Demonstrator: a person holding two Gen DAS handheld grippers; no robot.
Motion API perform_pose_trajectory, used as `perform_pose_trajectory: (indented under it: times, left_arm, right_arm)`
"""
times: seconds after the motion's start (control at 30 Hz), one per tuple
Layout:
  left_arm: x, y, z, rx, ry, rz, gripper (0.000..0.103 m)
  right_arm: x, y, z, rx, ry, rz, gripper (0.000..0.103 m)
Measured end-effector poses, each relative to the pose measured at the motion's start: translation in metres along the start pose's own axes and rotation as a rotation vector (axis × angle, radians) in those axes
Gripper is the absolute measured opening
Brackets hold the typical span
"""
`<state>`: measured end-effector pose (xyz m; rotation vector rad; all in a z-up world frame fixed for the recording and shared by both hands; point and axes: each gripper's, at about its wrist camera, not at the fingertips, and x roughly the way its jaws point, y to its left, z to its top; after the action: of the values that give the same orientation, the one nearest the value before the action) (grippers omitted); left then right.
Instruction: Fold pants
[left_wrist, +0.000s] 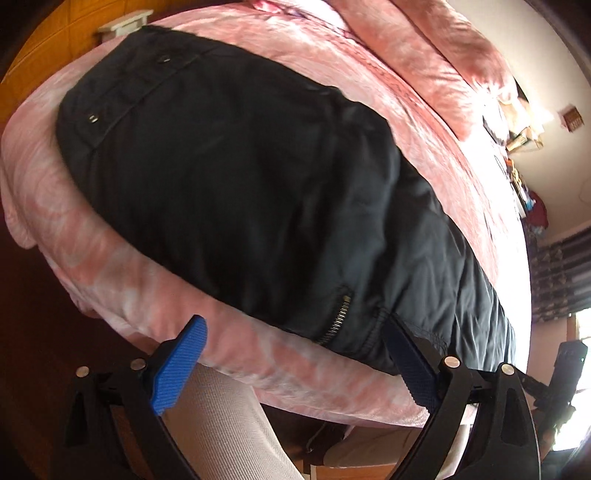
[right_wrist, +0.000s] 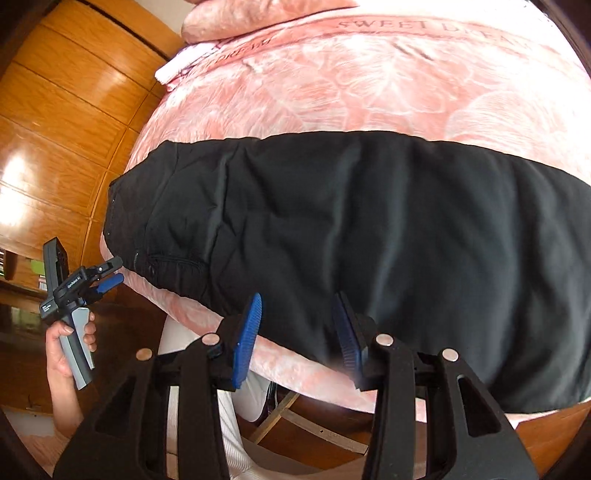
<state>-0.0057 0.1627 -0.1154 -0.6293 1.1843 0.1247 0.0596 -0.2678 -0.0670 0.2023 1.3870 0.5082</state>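
Here, smooth black pants (right_wrist: 351, 221), pink patterned bedspread (right_wrist: 332, 92)

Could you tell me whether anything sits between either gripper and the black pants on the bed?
Nothing visible does. The black pants lie flat on the pink bedspread with nothing on top. The right gripper hangs open over their near edge, and the left gripper is open at the edge near the zipper.
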Motion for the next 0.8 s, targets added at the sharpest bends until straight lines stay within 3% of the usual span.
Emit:
perform_pose_trajectory:
  times: [0.13, 0.2, 0.27, 0.33, 0.43, 0.53, 0.8]
  left_arm:
    - [0.018, 0.041, 0.015, -0.147, 0.021, -0.026, 0.069]
    - [0.025, 0.05, 0.021, -0.178, 0.021, -0.071, 0.067]
    - [0.027, 0.053, 0.025, -0.179, 0.01, -0.086, 0.059]
    - [0.022, 0.056, 0.028, -0.184, -0.026, -0.1, 0.04]
    - [0.021, 0.059, 0.031, -0.201, -0.041, -0.128, 0.032]
    - [0.015, 0.054, 0.031, -0.183, -0.065, -0.108, 0.028]
    - [-0.004, 0.042, 0.035, -0.127, -0.11, -0.063, 0.027]
  right_arm:
    - [0.034, 0.013, 0.008, -0.016, 0.045, -0.047, 0.042]
    - [0.046, 0.013, 0.008, -0.019, 0.065, -0.071, 0.042]
    - [0.048, 0.011, 0.007, -0.016, 0.068, -0.078, 0.043]
    - [0.048, 0.008, 0.007, -0.005, 0.067, -0.064, 0.044]
    - [0.049, 0.003, 0.007, 0.013, 0.074, -0.045, 0.045]
    - [0.05, 0.0, 0.006, 0.019, 0.081, -0.043, 0.045]
    - [0.054, 0.001, 0.006, 0.003, 0.083, -0.039, 0.052]
